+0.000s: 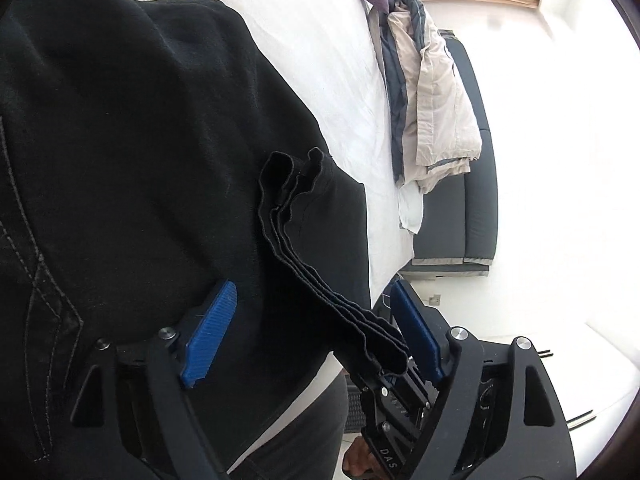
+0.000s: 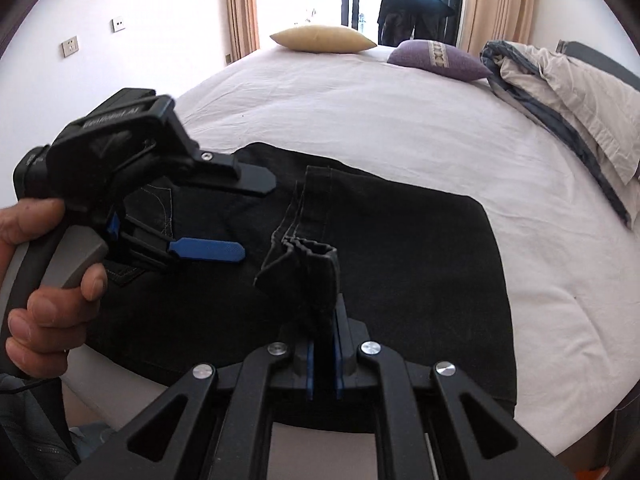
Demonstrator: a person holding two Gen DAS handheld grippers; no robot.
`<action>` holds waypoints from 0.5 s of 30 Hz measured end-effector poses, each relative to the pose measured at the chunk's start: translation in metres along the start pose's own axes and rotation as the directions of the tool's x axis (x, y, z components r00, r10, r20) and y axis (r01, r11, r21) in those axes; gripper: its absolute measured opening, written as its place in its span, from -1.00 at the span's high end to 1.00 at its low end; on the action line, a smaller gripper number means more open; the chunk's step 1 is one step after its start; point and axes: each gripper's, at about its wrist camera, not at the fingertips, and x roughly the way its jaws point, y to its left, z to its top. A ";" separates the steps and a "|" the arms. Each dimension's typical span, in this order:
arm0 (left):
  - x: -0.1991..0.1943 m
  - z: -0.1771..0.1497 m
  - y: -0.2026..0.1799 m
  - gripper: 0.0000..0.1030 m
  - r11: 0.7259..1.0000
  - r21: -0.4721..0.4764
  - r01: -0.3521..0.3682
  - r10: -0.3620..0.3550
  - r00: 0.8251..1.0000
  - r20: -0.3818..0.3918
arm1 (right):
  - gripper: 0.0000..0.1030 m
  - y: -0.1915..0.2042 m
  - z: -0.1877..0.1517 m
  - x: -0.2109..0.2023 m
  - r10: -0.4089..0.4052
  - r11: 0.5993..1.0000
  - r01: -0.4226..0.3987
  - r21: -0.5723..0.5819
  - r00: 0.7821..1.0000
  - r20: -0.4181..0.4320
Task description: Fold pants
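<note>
The black pants [image 2: 304, 280] lie folded across the bed [image 2: 400, 120], near its front edge. To their left, the left tongs [image 2: 236, 220] stand wide apart, holding nothing. At the middle, the right tongs [image 2: 323, 360] are clamped on the bunched hems [image 2: 308, 256], lifted above the fold. A good fold would lay those hems down square on the pants. Only the left wrist view shows the hem layers edge-on; only the right shows the fold's whole outline.

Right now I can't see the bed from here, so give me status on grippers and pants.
Left gripper open, holding nothing. Right gripper shut on bunched hem. Black pants part-folded on bed. Nothing in the way.
</note>
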 end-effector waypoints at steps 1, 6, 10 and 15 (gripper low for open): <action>0.002 0.002 0.001 -0.55 1.000 -0.012 0.000 0.000 1.000 -0.005 | 0.83 0.004 -0.001 -0.001 -0.010 1.000 0.010 -0.020 1.000 0.006; 0.010 0.023 0.003 -0.49 0.998 -0.050 0.025 -0.026 0.999 -0.034 | 0.83 0.033 -0.008 0.000 -0.051 0.988 0.054 -0.147 0.998 0.024; 0.012 0.030 0.000 0.63 0.999 -0.019 -0.026 0.025 0.997 -0.073 | 0.83 0.059 -0.012 -0.001 -0.074 0.968 0.083 -0.237 0.996 0.043; -0.004 0.031 -0.004 0.86 0.992 0.080 -0.096 0.101 0.993 -0.066 | 0.83 0.080 -0.009 -0.003 -0.063 0.954 0.076 -0.290 0.996 0.056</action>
